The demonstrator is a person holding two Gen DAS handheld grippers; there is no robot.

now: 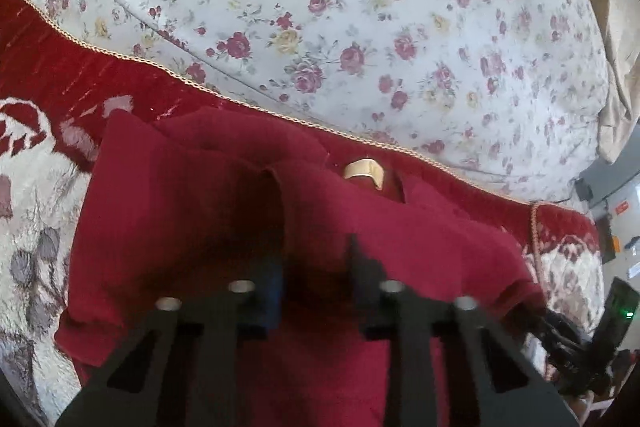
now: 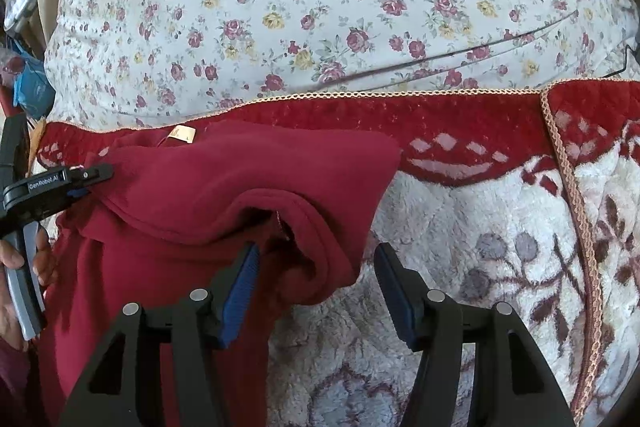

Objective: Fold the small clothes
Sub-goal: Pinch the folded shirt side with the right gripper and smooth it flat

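A dark red fleece garment (image 1: pixel 192 211) lies crumpled on a red and cream patterned blanket (image 1: pixel 36 195). A tan neck label (image 1: pixel 366 171) shows near its far edge. My left gripper (image 1: pixel 316 259) sits low over the garment, its jaws a small gap apart with cloth between and under them; whether it pinches the cloth is unclear. In the right wrist view the garment (image 2: pixel 224 183) fills the left half, label (image 2: pixel 182 135) at the back. My right gripper (image 2: pixel 316 263) is open, its left pad by a rolled fold, its right pad over the blanket (image 2: pixel 480 211). The left gripper (image 2: pixel 86 177) touches the garment's left edge.
A floral sheet (image 1: pixel 360 7) covers the bed beyond the blanket's braided edge (image 2: pixel 400 95). A hand (image 2: pixel 16 259) holds the left tool's handle. Clutter sits at the far left (image 2: pixel 28 83) and dark gear at the right (image 1: pixel 616 307).
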